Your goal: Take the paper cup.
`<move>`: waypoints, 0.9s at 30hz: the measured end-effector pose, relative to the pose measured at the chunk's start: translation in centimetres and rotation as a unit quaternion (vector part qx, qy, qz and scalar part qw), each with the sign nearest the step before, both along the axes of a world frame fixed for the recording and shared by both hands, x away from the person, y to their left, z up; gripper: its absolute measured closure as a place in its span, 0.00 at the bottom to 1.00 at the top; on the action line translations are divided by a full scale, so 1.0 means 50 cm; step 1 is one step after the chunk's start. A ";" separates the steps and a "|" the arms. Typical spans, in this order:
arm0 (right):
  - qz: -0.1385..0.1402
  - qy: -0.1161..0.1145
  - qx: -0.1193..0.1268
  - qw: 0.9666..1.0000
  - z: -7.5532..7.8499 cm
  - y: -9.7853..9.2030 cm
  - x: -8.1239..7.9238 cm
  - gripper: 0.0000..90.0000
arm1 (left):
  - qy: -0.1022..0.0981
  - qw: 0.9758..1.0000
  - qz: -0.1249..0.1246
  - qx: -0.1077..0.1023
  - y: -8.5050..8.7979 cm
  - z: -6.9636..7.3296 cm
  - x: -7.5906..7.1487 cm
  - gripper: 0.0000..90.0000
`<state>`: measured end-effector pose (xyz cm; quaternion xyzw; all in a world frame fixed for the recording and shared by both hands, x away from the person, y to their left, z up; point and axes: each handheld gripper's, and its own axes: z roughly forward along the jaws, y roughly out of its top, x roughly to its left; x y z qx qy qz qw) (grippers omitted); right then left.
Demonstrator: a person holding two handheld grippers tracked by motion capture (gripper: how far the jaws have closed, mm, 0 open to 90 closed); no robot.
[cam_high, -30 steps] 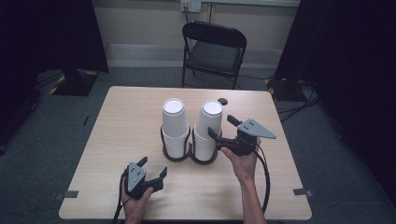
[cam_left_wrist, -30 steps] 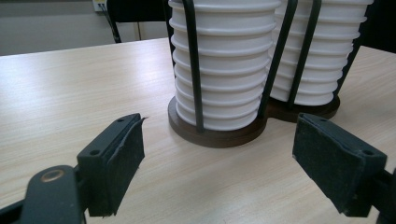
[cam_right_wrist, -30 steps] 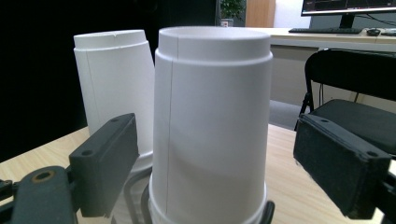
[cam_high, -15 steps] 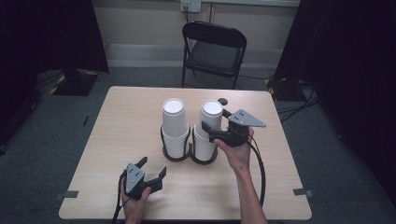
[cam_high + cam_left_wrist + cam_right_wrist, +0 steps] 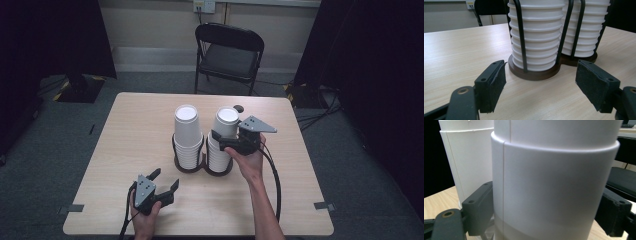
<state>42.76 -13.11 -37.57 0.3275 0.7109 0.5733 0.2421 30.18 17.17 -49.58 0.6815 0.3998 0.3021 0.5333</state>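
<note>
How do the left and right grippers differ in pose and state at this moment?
The left gripper sits low near the table's front edge, apart from the cup holder; the right gripper is raised at the right cup stack. The left one's jaws are open with nothing between them; the right one's jaws straddle the stack's upper cups. Both are black, hand-held and point toward the stacks.

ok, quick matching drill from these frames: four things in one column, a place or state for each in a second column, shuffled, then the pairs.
1. left gripper
2. right gripper
3. folding chair
4. small dark object

A. on the floor beyond the table
B. jaws around the right stack of cups
C. jaws apart, nothing between them
D. on the tabletop behind the cup holder

Pairs: 1-C, 2-B, 3-A, 4-D
</note>
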 end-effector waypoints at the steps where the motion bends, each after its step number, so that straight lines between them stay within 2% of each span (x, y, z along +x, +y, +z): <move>1: 0.000 0.000 0.001 1.000 0.000 0.000 0.001 0.16 | 0.000 1.000 -0.001 -0.002 0.000 0.000 0.000 0.27; 10: -0.002 -0.004 0.003 1.000 0.004 0.000 -0.002 0.17 | 0.005 1.000 0.003 -0.009 0.003 0.000 0.002 0.24; 27: -0.004 -0.006 0.013 1.000 0.030 0.001 -0.002 0.17 | 0.013 1.000 0.005 -0.004 0.000 0.000 0.005 0.20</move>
